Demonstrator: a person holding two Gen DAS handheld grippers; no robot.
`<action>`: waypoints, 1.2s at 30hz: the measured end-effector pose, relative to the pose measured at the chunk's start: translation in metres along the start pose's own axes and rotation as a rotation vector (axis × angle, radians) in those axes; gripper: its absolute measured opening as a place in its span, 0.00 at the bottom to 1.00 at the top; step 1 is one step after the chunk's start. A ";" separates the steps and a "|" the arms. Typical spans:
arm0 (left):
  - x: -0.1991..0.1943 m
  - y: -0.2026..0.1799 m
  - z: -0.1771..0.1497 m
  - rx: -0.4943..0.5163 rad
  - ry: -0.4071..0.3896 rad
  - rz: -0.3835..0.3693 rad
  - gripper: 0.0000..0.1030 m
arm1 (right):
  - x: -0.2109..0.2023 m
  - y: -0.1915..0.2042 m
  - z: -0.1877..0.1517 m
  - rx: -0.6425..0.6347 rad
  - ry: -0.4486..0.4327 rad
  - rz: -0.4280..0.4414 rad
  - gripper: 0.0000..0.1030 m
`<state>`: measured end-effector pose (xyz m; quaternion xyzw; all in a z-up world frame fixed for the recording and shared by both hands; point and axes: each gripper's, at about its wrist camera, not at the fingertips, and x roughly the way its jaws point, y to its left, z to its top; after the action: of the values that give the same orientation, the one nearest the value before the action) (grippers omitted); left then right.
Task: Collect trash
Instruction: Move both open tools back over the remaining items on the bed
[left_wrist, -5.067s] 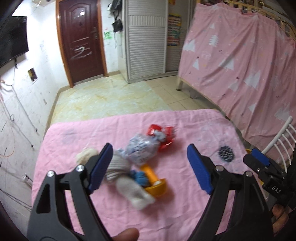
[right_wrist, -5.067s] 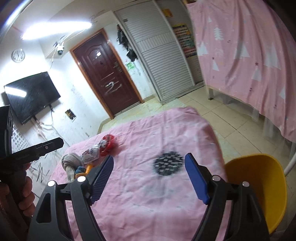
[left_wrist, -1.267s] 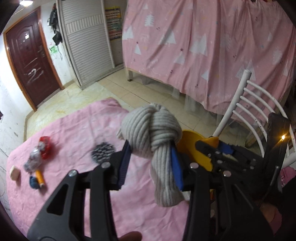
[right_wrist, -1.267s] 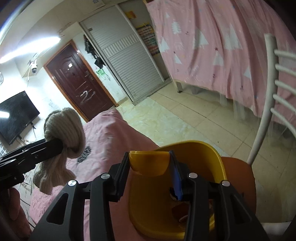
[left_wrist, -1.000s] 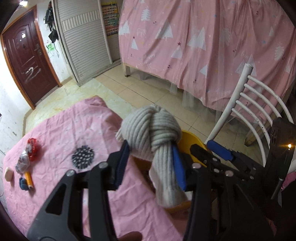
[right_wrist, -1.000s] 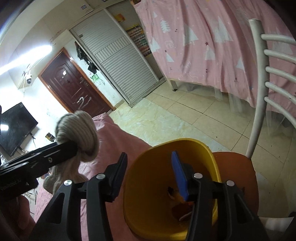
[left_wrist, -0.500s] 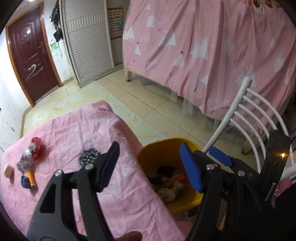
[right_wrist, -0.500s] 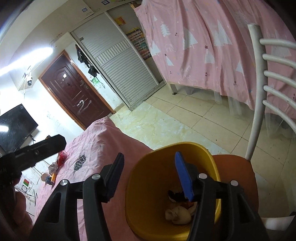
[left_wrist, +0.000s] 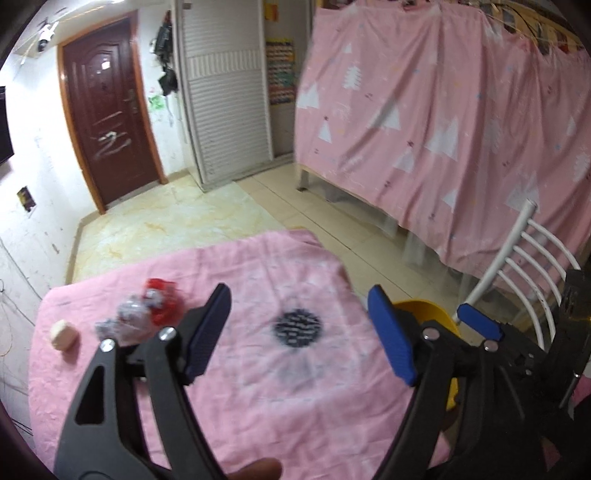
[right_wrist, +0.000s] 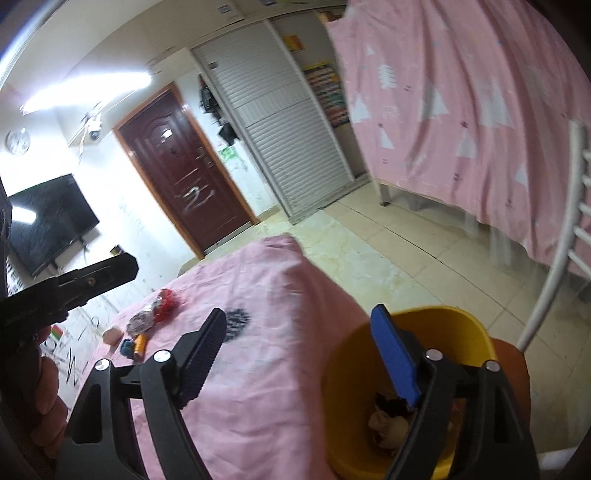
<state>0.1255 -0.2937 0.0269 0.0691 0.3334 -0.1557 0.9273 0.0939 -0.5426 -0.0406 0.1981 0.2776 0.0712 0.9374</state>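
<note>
My left gripper (left_wrist: 299, 332) hangs over the pink-covered table (left_wrist: 258, 387) with its jaws opening and nothing between them. Below it lies a dark spiky patch (left_wrist: 297, 326). At the far left lie a red wrapper (left_wrist: 164, 304), a crumpled clear bag (left_wrist: 127, 321) and a beige block (left_wrist: 64, 334). My right gripper (right_wrist: 299, 343) is over the table's edge and the yellow bin (right_wrist: 461, 325), jaws opening and empty. A pale knotted cloth (right_wrist: 388, 424) lies in the bin with other scraps. An orange piece (right_wrist: 140, 345) and a blue piece (right_wrist: 127, 347) lie by the wrapper (right_wrist: 166, 302).
The bin stands on an orange seat (right_wrist: 513, 369) of a white slatted chair (left_wrist: 517, 258). A pink curtain (left_wrist: 443, 129) hangs at the right, with tiled floor (right_wrist: 406, 258) between it and the table. A brown door (left_wrist: 110, 129) is at the back.
A second ago my left gripper held the knotted cloth over the bin and my right gripped the bin's rim. Both have let go, the cloth lies in the bin, and both grippers rose and swung toward the table.
</note>
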 end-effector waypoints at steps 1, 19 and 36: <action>-0.001 0.005 0.000 -0.005 -0.004 0.009 0.72 | 0.003 0.009 0.002 -0.013 0.003 0.007 0.75; -0.021 0.181 -0.024 -0.221 -0.004 0.181 0.79 | 0.082 0.173 -0.010 -0.235 0.137 0.133 0.84; 0.022 0.312 -0.066 -0.358 0.161 0.249 0.79 | 0.151 0.275 -0.054 -0.407 0.304 0.183 0.84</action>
<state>0.2063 0.0103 -0.0300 -0.0439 0.4176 0.0279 0.9071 0.1842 -0.2371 -0.0428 0.0169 0.3760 0.2390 0.8951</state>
